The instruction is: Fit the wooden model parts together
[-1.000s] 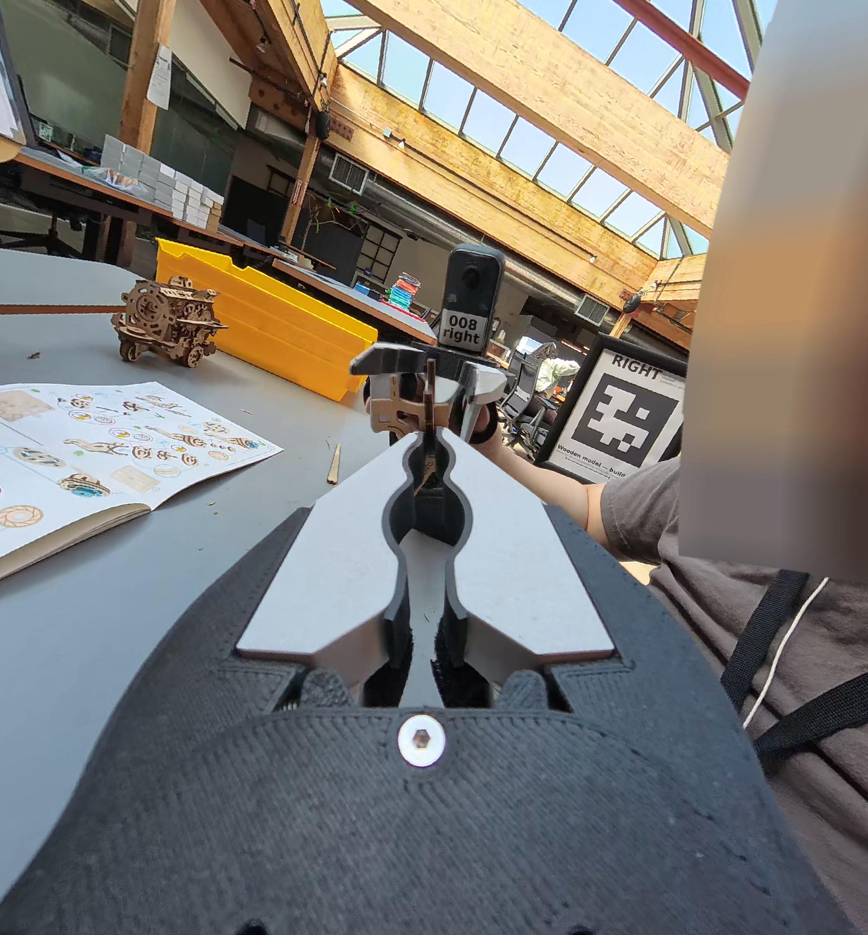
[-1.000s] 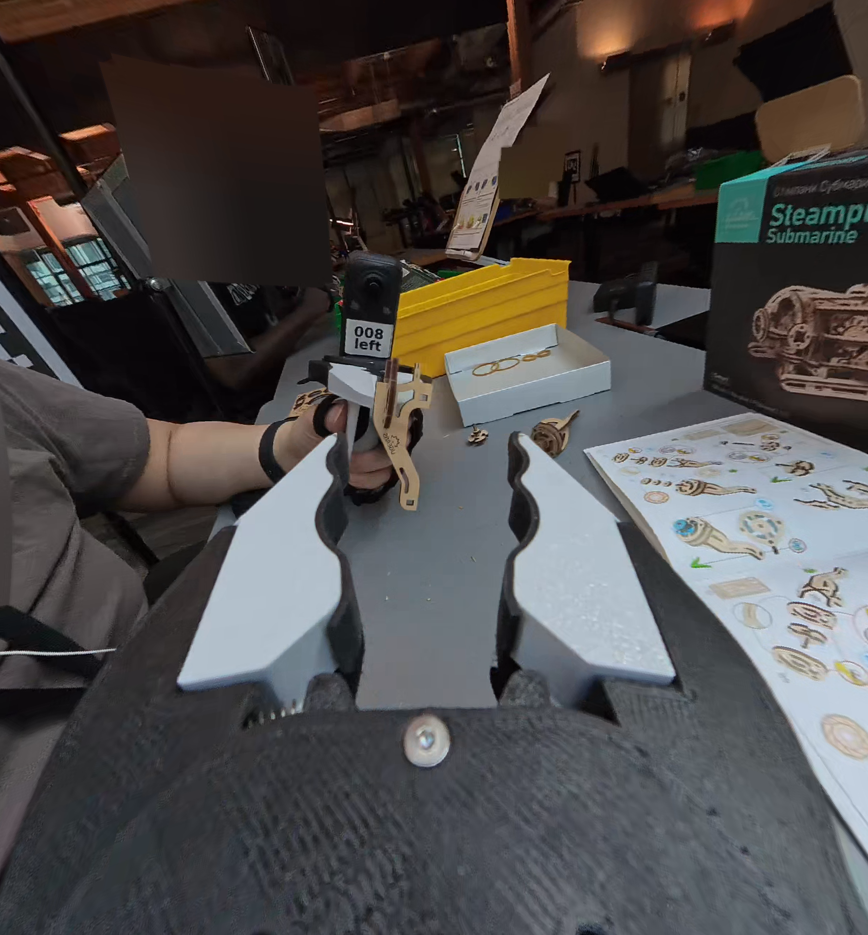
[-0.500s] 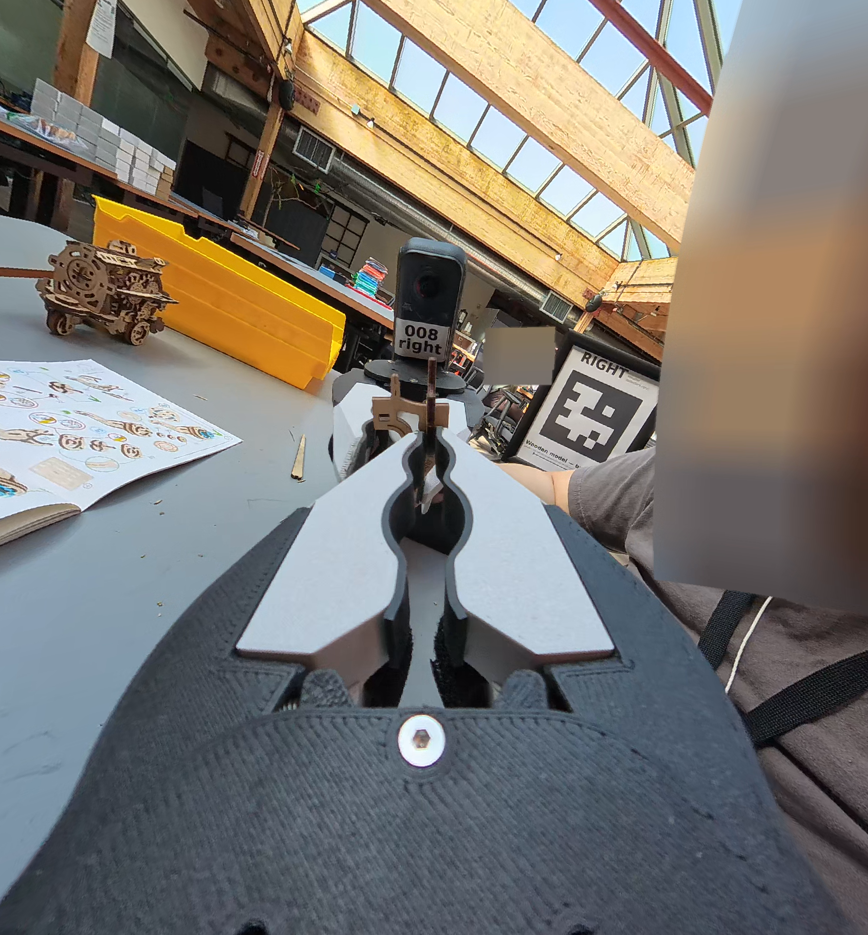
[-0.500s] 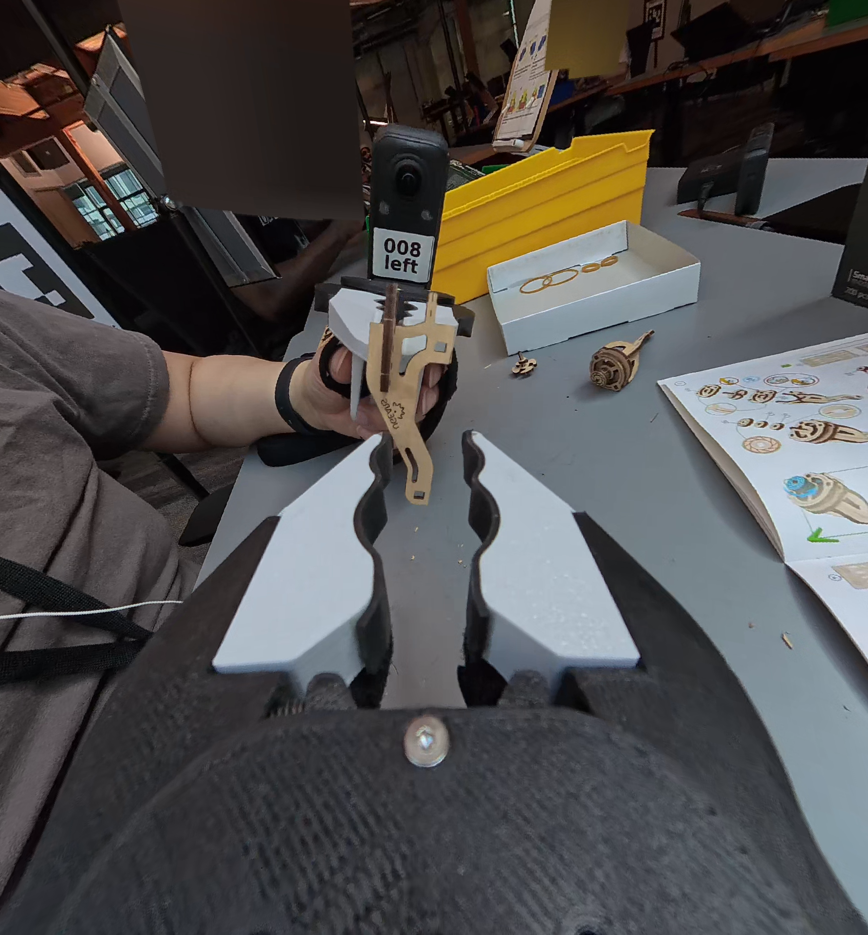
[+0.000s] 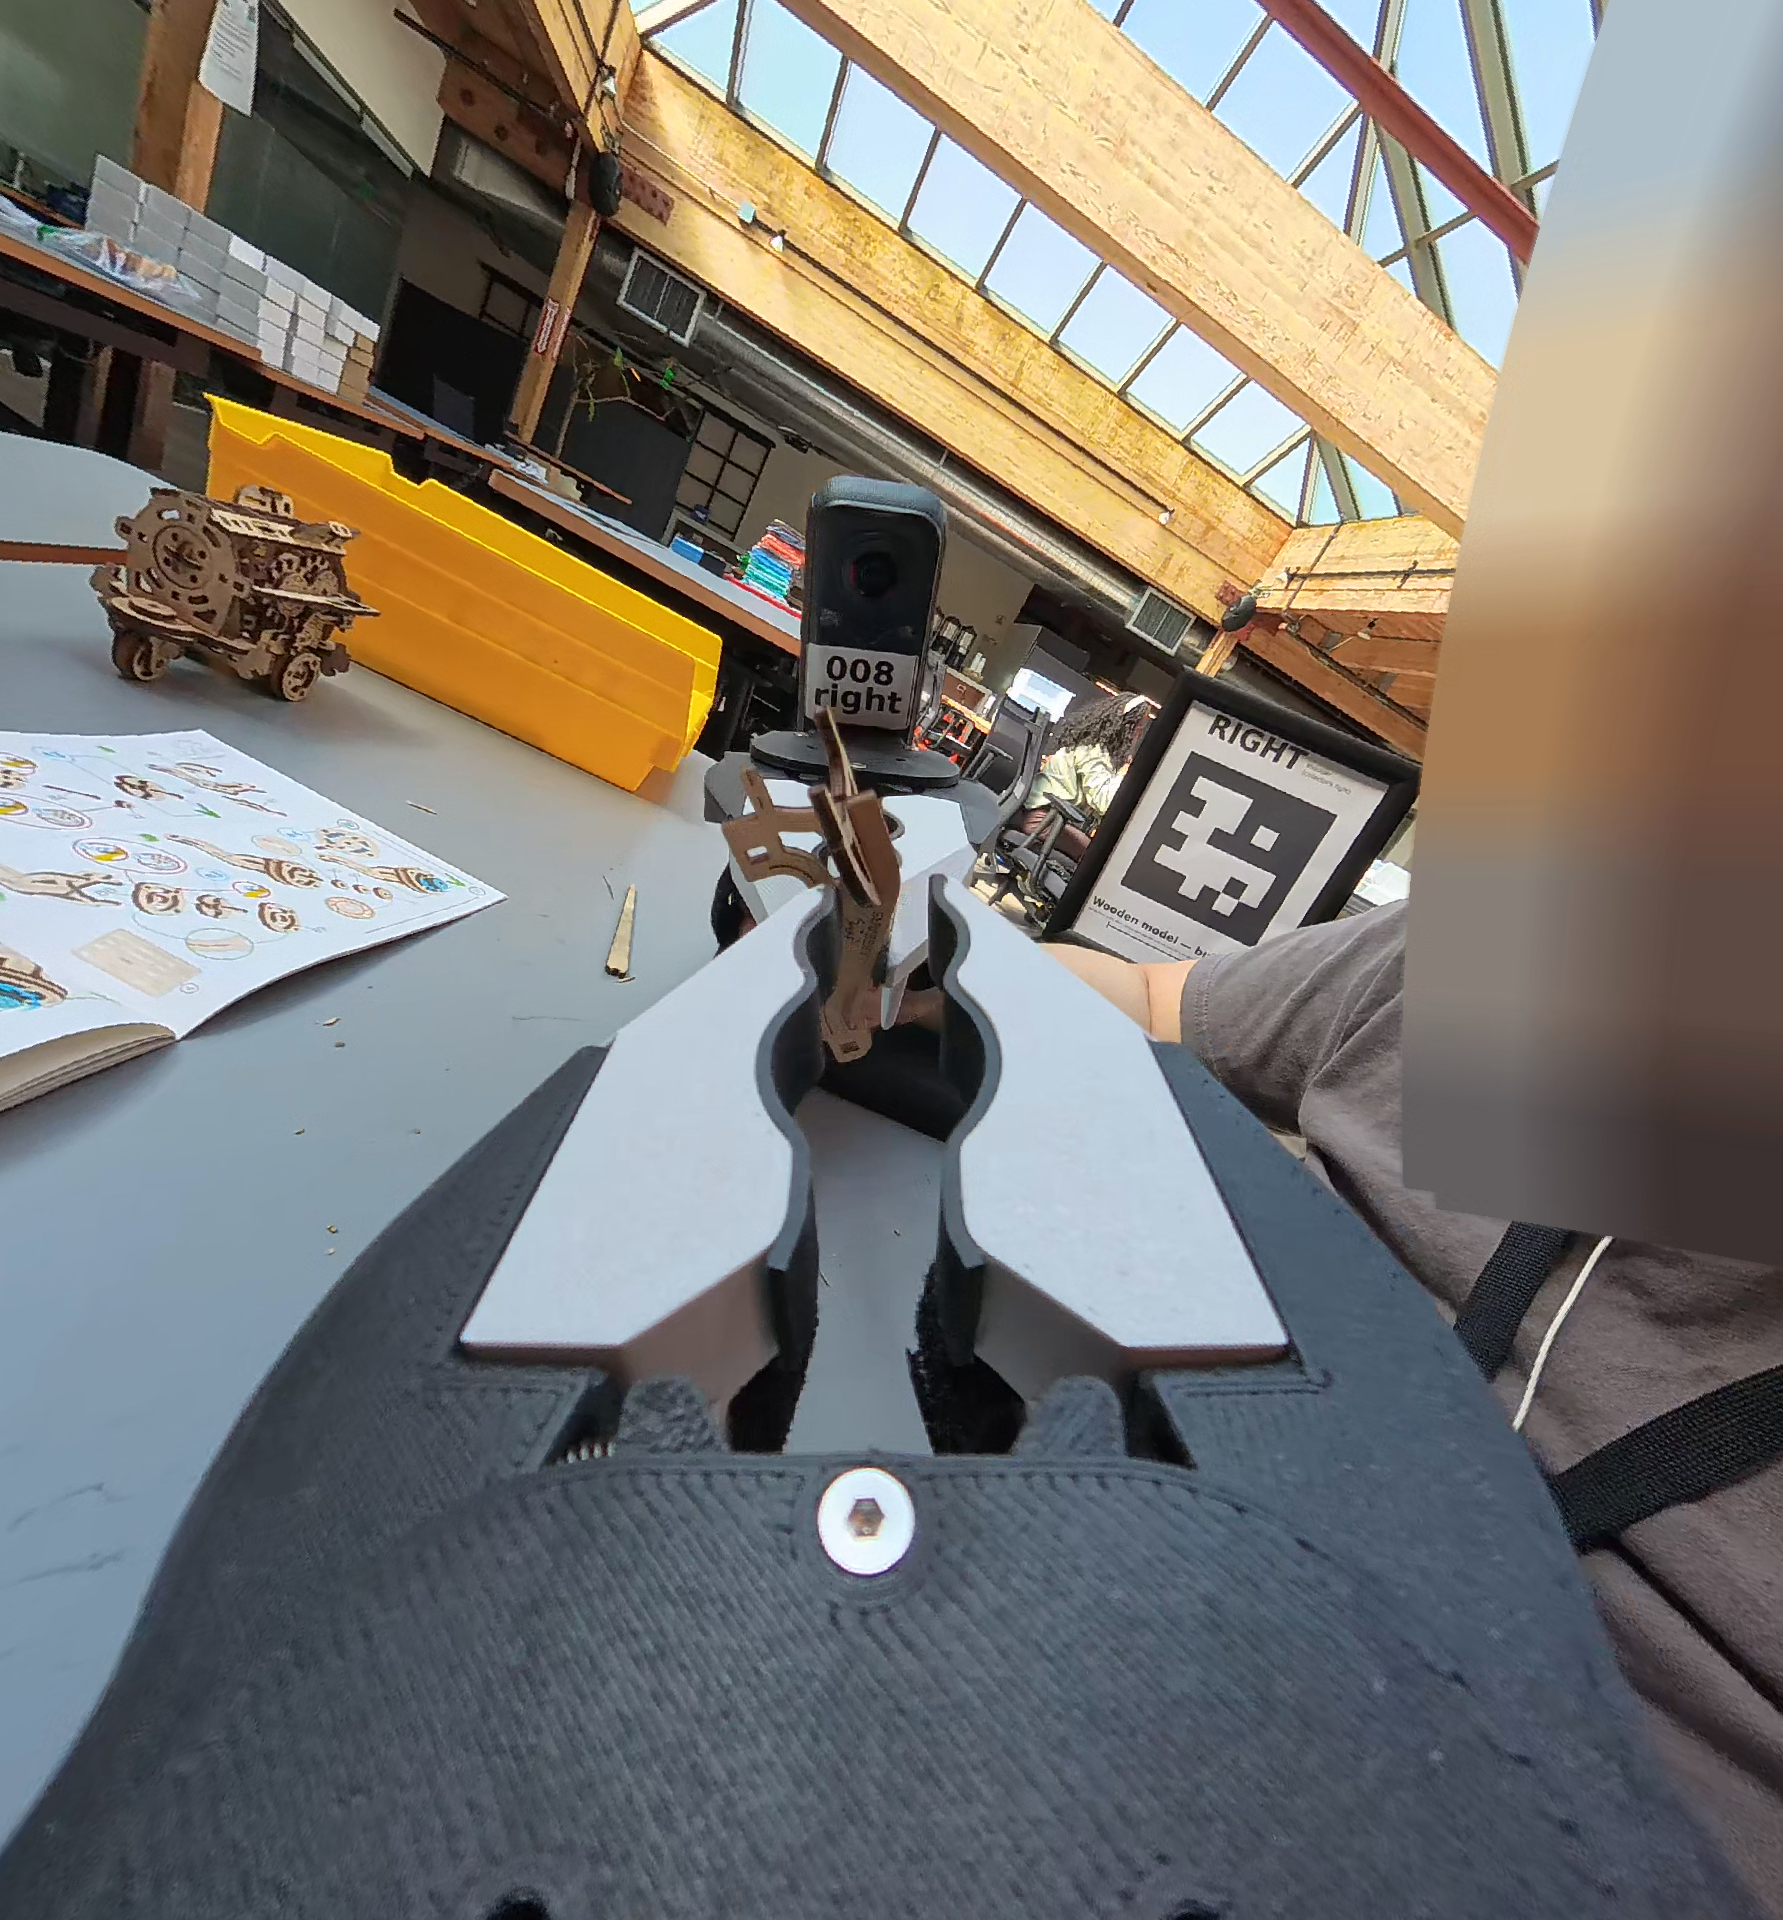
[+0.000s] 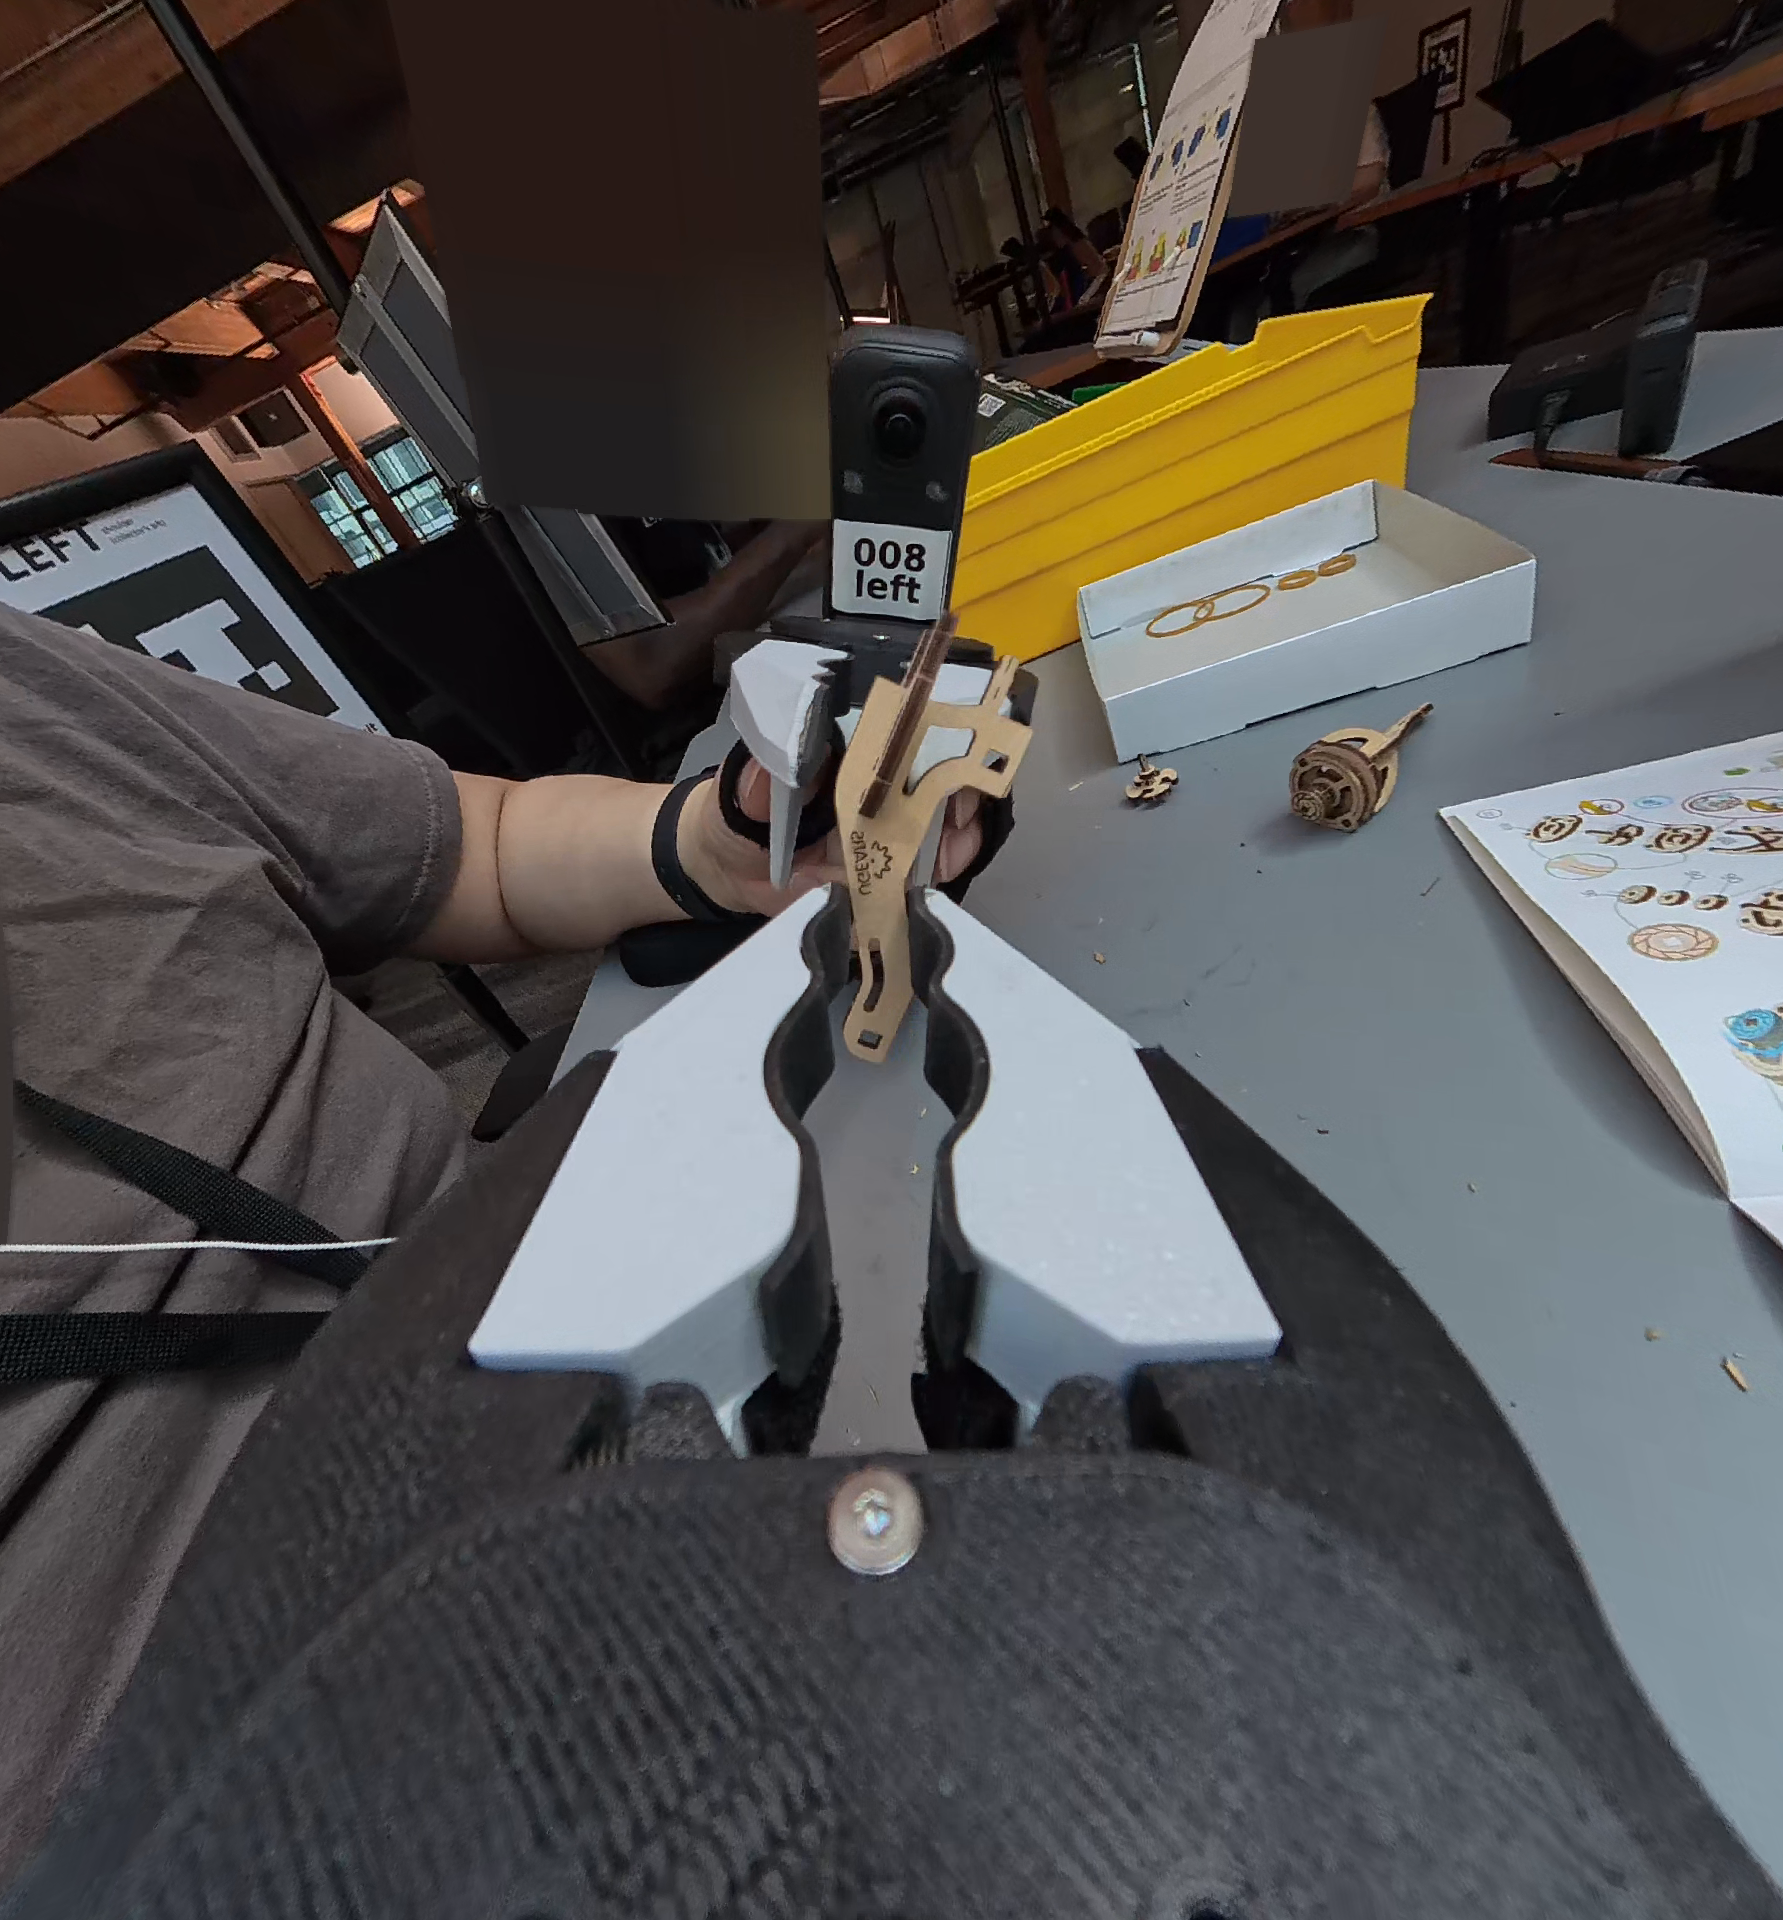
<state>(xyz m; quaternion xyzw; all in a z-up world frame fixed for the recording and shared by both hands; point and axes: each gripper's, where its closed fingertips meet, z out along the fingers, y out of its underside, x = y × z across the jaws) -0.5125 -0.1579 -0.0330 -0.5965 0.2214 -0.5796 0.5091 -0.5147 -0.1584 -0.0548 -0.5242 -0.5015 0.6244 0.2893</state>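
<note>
A flat wooden model part (image 6: pixel 882 831) with a second small piece slotted across its top is held in the air between the two grippers, which face each other. My right gripper (image 6: pixel 871 909) is shut on the part's lower stem. In the left wrist view the part (image 5: pixel 851 862) leans between the tips of my left gripper (image 5: pixel 879 904), whose jaws stand slightly apart and do not press on it. The left gripper's fingers (image 6: pixel 778 727) also show apart in the right wrist view.
On the grey table (image 6: pixel 1230 987) are an open instruction booklet (image 5: pixel 139 883), an assembled wooden model (image 5: pixel 232 592), a yellow bin (image 5: pixel 513 613), a white box (image 6: pixel 1313 634) with rubber bands, a small wooden subassembly (image 6: pixel 1344 779) and a thin stick (image 5: pixel 620 930). The person sits close beside both grippers. Both grippers' tips are close together, under 4 cm apart.
My right gripper moved in and closed on the part's stem. My left gripper, shut on the part before, has opened a little. The part now leans to one side.
</note>
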